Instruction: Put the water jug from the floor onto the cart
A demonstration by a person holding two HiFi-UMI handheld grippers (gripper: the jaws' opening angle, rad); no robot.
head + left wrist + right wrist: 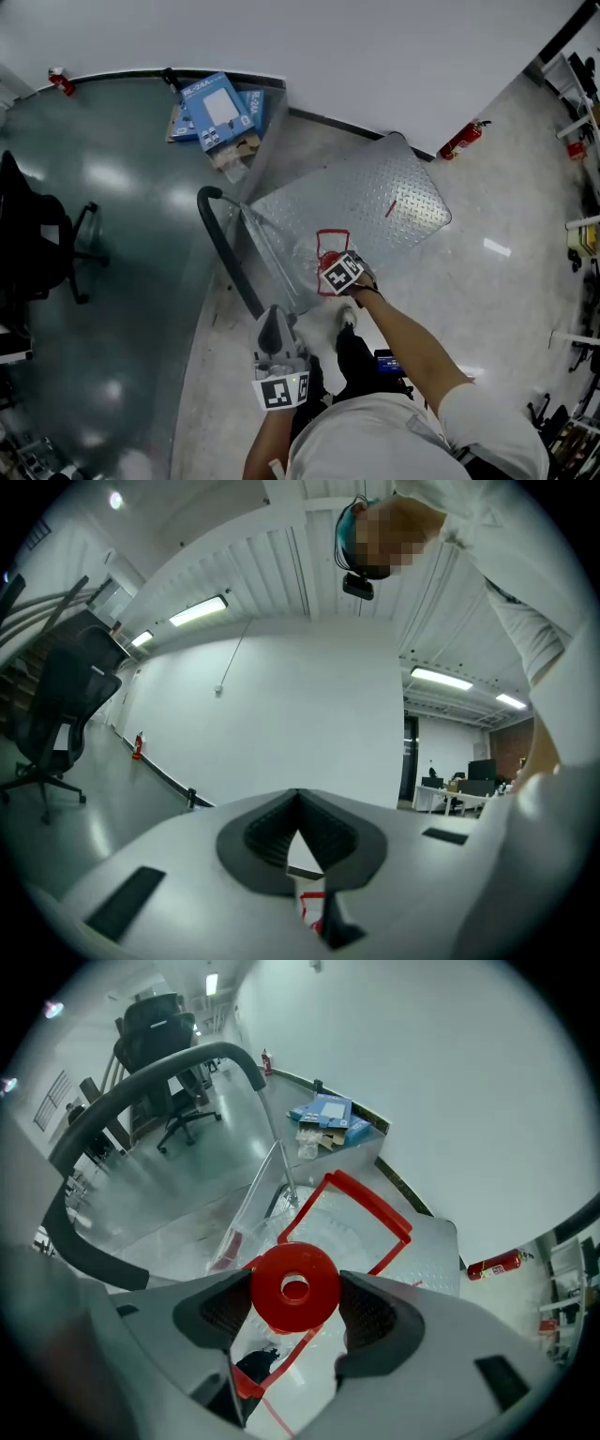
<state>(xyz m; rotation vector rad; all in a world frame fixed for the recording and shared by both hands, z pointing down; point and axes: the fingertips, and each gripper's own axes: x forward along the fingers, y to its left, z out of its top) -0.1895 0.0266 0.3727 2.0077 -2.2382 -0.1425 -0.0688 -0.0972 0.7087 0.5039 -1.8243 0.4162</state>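
The water jug (326, 261) is clear plastic with a red frame handle (352, 1211) and a red cap (295, 1287). My right gripper (343, 274) is shut on that cap, one jaw on each side, and holds the jug at the handle end of the cart. The cart has a diamond-plate deck (375, 199) and a black push handle (221, 246). My left gripper (275, 323) is held near my body, tilted up toward the wall and ceiling. Its jaws (300, 841) meet at the tips with nothing between them. Whether the jug rests on the deck is hidden.
Blue boxes and cardboard (217, 111) lie against the far wall. A fire extinguisher (462, 140) stands at the wall right of the cart, another (60, 81) at far left. A black office chair (37, 234) is at left, shelving (583, 225) along the right edge.
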